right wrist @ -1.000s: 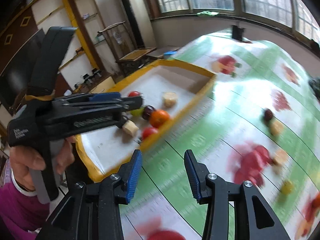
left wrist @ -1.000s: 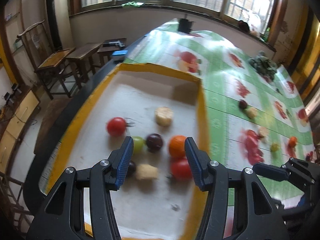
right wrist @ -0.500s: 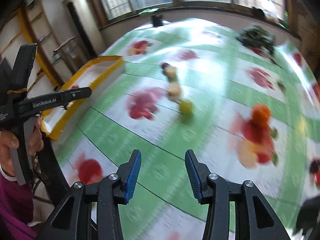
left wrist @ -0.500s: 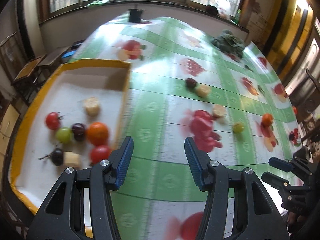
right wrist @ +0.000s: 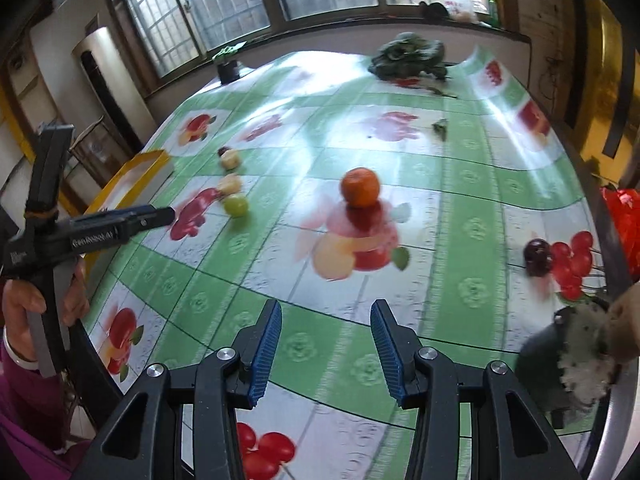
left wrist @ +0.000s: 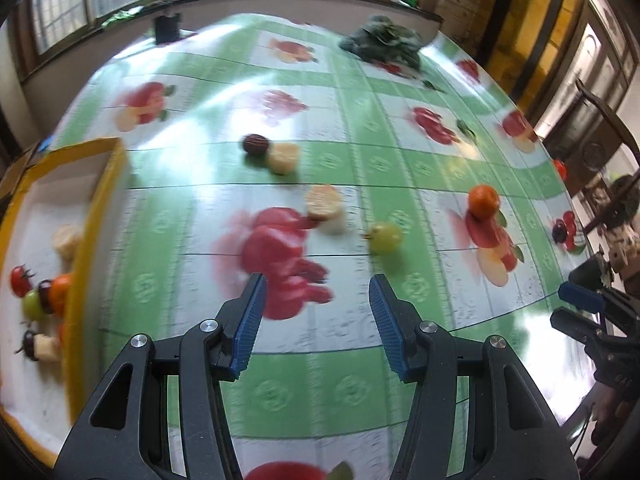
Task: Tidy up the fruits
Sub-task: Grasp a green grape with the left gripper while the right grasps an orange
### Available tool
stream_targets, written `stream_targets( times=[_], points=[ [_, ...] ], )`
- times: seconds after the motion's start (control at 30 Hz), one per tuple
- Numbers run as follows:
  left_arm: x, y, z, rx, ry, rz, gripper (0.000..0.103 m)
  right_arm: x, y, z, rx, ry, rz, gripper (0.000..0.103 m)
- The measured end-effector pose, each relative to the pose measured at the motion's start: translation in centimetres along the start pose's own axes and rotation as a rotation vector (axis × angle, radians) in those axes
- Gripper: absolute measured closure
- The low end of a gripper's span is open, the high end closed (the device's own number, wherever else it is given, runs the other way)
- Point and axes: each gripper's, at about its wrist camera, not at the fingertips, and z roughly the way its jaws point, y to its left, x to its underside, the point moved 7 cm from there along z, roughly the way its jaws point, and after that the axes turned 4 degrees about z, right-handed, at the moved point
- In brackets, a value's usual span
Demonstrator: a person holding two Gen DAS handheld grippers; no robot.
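Observation:
My left gripper stands open over the green fruit-print tablecloth, with nothing between its blue pads. Ahead of it lie a green fruit, two pale banana slices, a dark plum and an orange. The yellow-rimmed tray at the left edge holds several fruits. My right gripper is open and empty too, with the orange straight ahead and a dark cherry to the right. The left gripper shows side-on at the left.
A heap of leafy greens lies at the table's far end, near a small dark pot. A red bag and a dark rounded object crowd the right edge. A hand holds the left gripper. Chairs stand right of the table.
Both views have swung right, away from the tray and over the tablecloth. The tray has slid to the left edge, and the loose fruits now lie ahead. Both pairs of jaws look the same.

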Motion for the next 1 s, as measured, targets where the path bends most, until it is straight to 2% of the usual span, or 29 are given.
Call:
stream_targets(
  times=[0.1,0.7,0.77,0.8,1.0],
  points=[
    [-0.6,-1.1,1.1,0.021,0.014,0.011,0.05,-0.1,-0.6,-0.4,-0.003,-0.01,0.005,0.058],
    [-3.1,-4.7,5.9,0.029,0.043,0.077,0.05,-1.8,-0.1,2.5,-0.069,0.01,-0.013,0.057],
    [-3.1,-4.7,5.9,0.034,0.025,0.083,0.063,-2.1,0.0,2.7,-0.073,0.01,-0.013,0.057],
    [-3.1,-4.7,5.9,0.033,0.026,0.089,0.077,-2.4,0.0,2.9,-0.072,0.009,-0.013,0.057],
    [-2.9,-4.5,5.6,0.044,0.021,0.093,0.077,-3.9,0.2,4.3,-0.066,0.011,-0.015,0.057]
  ],
)
